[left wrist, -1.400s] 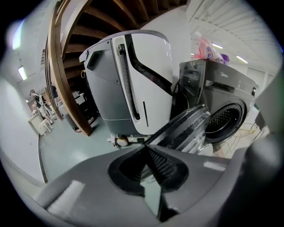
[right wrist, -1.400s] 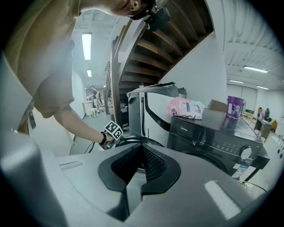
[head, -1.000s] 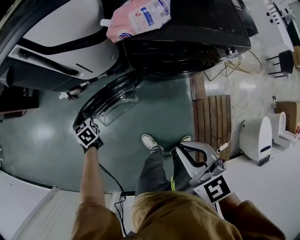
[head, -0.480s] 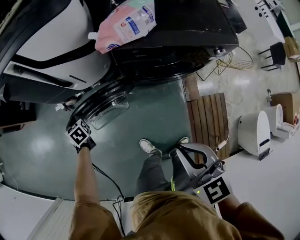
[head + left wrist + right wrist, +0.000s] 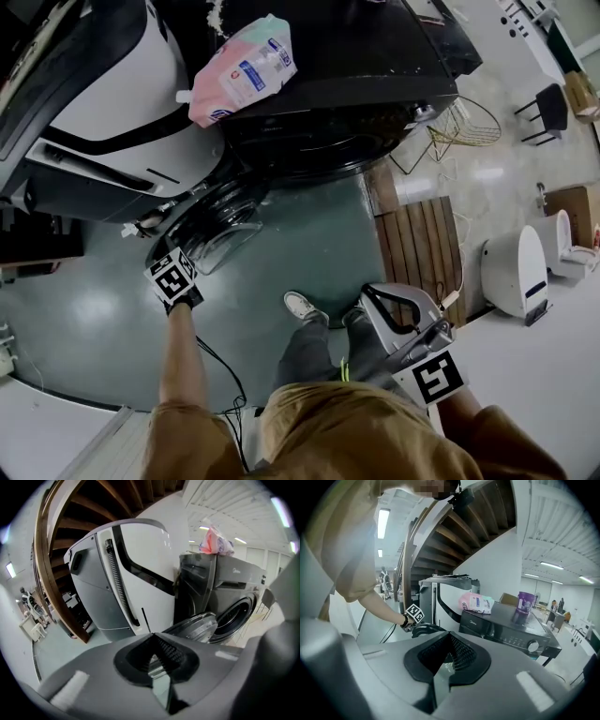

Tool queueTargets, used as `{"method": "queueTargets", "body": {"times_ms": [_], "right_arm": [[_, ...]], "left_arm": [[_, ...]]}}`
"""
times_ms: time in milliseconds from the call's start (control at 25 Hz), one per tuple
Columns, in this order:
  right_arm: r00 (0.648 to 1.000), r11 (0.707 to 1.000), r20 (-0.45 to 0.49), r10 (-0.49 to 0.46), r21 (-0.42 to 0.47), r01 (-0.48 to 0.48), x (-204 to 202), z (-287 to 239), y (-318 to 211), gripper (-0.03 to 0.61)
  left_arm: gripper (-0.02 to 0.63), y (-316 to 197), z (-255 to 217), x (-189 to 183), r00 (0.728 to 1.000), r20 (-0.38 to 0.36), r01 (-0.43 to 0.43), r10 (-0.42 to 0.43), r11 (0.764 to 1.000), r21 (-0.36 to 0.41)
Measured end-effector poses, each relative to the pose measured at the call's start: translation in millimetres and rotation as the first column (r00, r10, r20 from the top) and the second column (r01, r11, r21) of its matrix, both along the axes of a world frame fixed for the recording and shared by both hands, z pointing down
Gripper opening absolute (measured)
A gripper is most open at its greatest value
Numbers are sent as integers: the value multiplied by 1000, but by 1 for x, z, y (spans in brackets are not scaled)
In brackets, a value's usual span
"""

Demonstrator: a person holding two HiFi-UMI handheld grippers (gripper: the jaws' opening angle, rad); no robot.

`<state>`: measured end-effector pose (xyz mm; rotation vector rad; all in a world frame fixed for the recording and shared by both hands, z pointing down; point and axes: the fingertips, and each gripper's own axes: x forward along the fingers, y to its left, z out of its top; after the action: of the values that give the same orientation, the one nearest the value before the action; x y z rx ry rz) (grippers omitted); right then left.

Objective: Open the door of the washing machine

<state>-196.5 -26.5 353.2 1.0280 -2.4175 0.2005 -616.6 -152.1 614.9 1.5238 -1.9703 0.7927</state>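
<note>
The black washing machine (image 5: 347, 103) stands at the top of the head view. Its round glass door (image 5: 220, 225) is swung open toward the floor. My left gripper (image 5: 173, 278), under its marker cube, hovers by the door's near rim. In the left gripper view the left gripper (image 5: 157, 660) is shut with nothing between its jaws. The door (image 5: 194, 625) and the drum opening (image 5: 236, 618) lie ahead, apart from it. My right gripper (image 5: 389, 314) hangs by my leg, far from the machine. Seen in its own view, the right gripper (image 5: 447, 660) is shut and empty.
A pink detergent pouch (image 5: 242, 70) lies on the machine's top, near a purple bottle (image 5: 524, 605). A large white machine (image 5: 103, 103) stands to the left. A wooden mat (image 5: 417, 239), a wire basket (image 5: 464, 122) and a floor cable (image 5: 216, 361) are nearby.
Both grippers have shifted a little and lifted. The door stays open at about the same angle. The head view has drifted.
</note>
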Motion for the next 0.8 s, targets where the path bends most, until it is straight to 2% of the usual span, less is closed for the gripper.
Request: {"method": "queueTargets", "body": {"times_ms": [200,480,680,800], "right_arm": [[1000,997,30,5,75,-7,21,-23,2,5],[998,987,57,-1,160,-9,74,-50,4,5],[997,979,70,-11,206,-3,114,-73,-4,6],[997,967,75,-25,254,5,135,-89,-12,5]], "left_arm": [[60,12,-32,47,998,7,-60,60,997,42],[60,35,-83,137,989,-1,-148,149,984,98],[58,41,-141,193,981,15,-194,194,966,171],[60,37,-183,220,976,36,-217,214,946,243]]}}
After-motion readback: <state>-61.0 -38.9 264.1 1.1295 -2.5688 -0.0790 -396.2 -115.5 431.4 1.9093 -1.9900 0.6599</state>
